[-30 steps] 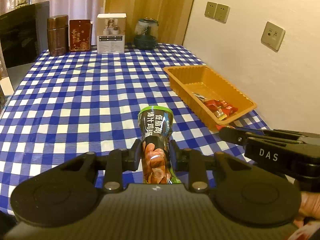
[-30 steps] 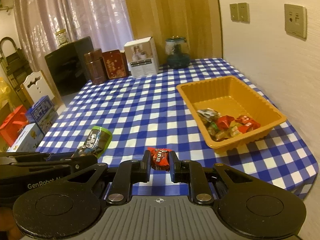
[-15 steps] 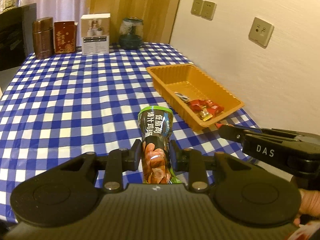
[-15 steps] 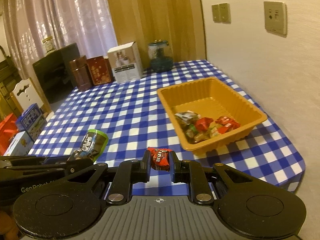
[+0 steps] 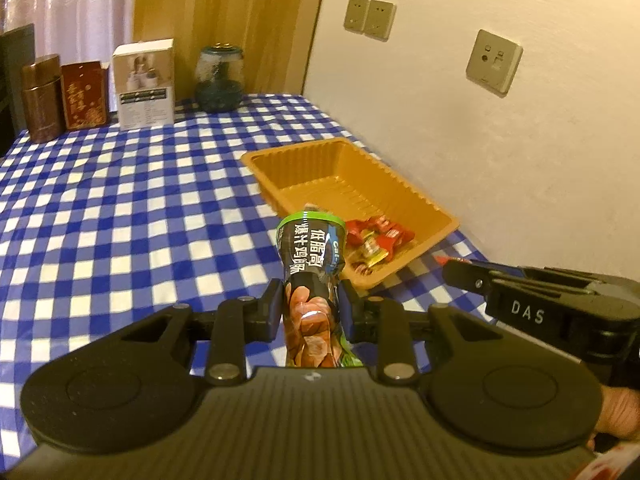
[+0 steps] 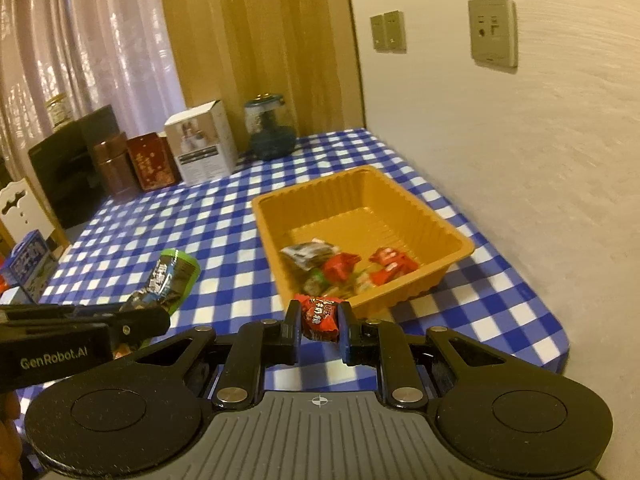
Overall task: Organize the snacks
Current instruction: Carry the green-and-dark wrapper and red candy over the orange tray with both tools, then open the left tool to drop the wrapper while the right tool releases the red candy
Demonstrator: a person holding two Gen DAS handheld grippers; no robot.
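Observation:
My left gripper [image 5: 312, 300] is shut on a green and black snack pack [image 5: 312, 264] and holds it above the table, just short of the orange tray [image 5: 436, 208]. My right gripper [image 6: 320, 320] is shut on a small red candy wrapper [image 6: 320, 314] in front of the tray's near rim [image 6: 400, 292]. The tray holds several red and mixed wrapped snacks [image 6: 344, 266]. The left gripper with its pack [image 6: 172, 276] shows at the left of the right wrist view. The right gripper [image 5: 452, 268] shows at the right of the left wrist view.
The table has a blue and white checked cloth [image 5: 120, 200]. At its far edge stand a brown tin [image 5: 40, 100], a red box [image 5: 86, 96], a white box [image 5: 146, 84] and a glass jar [image 5: 219, 78]. The wall [image 5: 480, 120] runs along the right side.
Both grippers have moved forward and to the right, closer to the orange tray, each still holding its snack.

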